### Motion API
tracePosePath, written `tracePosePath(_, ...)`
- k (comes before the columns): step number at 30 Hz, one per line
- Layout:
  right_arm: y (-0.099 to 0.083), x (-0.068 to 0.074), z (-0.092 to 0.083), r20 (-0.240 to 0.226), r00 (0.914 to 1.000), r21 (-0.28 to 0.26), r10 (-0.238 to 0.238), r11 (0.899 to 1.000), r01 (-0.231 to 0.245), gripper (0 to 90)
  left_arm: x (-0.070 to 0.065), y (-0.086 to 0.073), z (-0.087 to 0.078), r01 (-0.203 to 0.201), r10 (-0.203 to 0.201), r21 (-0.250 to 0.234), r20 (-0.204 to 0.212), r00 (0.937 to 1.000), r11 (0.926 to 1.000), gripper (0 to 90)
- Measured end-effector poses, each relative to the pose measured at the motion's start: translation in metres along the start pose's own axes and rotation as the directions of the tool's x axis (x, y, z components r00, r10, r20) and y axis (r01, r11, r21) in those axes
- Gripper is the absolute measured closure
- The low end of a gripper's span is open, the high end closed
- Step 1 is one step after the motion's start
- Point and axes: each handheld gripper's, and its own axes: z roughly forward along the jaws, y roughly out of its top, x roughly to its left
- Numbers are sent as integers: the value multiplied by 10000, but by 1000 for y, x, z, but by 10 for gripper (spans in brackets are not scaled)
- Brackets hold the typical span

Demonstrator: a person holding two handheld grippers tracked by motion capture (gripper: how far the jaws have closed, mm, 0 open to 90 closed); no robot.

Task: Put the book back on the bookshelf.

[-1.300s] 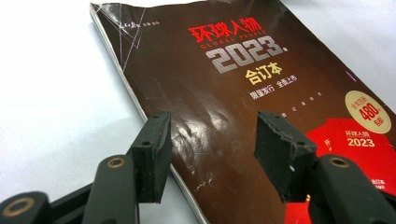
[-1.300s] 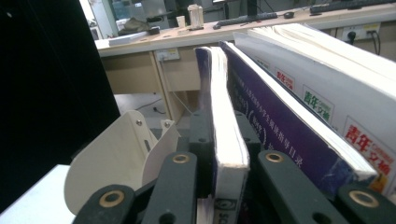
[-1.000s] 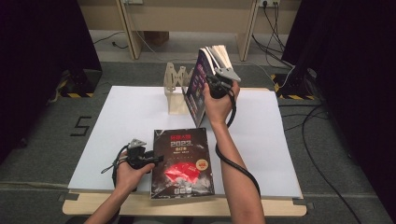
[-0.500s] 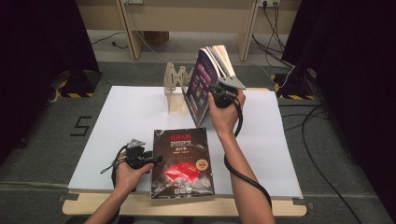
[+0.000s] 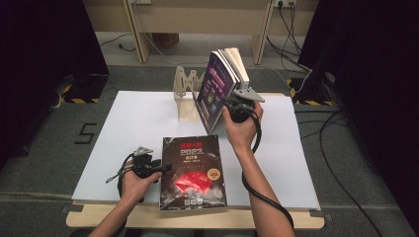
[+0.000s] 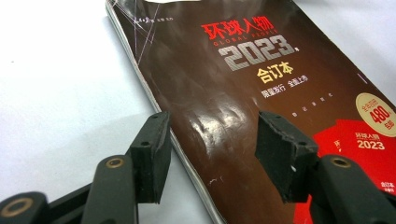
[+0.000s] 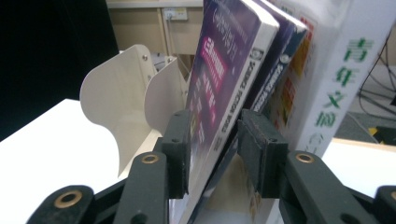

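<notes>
We see a glossy dark magazine [image 6: 243,93] w/ creased, reflective cover lying on a desk [image 5: 143,113] topped in matt white sheet, pale wood edge at front. Left claw [image 6: 210,154] & right claw [image 7: 212,149]: matt black plastic w/ brass-look rivets, rough pads. Upright purple book [image 7: 219,79] has a smooth, shiny paper cover; the rack [image 7: 126,98] behind looks like pale, matt wood.

- A light wooden bench [image 5: 276,218] carries a large white rectangular sheet [image 5: 138,123] over most of its top.
- A dark brown glossy magazine with a red patch [image 5: 191,170] lies flat on the sheet's near edge.
- Beyond the magazine stands a pale wooden slotted book rack [image 5: 187,96], with upright books [image 5: 222,84] leaning just beside it.
</notes>
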Motion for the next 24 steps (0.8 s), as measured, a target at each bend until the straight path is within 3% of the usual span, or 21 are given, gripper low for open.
tracePosePath(6, -5, -5, -5, -103, 9998, 271, 164, 9995, -161, 644, 1, 1, 0, 83, -83, -17, -8, 10000, 10000, 451)
tracePosePath(8, -9, -7, -6, -271, 9988, 506, 420, 9979, -406, 644, 1, 1, 1, 120, -120, -27, 34, 9999, 9999, 453)
tracePosePath(10, -15, -9, -7, -241, 9990, 748, 389, 9965, -370, 642, 2, 2, 1, 176, -176, -26, 75, 9998, 9998, 455)
tracePosePath(14, -30, -13, -9, -542, 9957, 1566, 754, 9854, -661, 641, 4, 4, 1, 334, -333, -72, 124, 9994, 9994, 462)
tracePosePath(19, -53, -19, -9, -843, 9894, 2945, 1179, 9516, -883, 638, 5, 6, 2, 583, -580, -110, 231, 9980, 9982, 470)
tracePosePath(24, -79, -20, -7, -1160, 9757, 4521, 1859, 8846, -1148, 638, 7, 9, 4, 789, -788, -4, 190, 9967, 9969, 475)
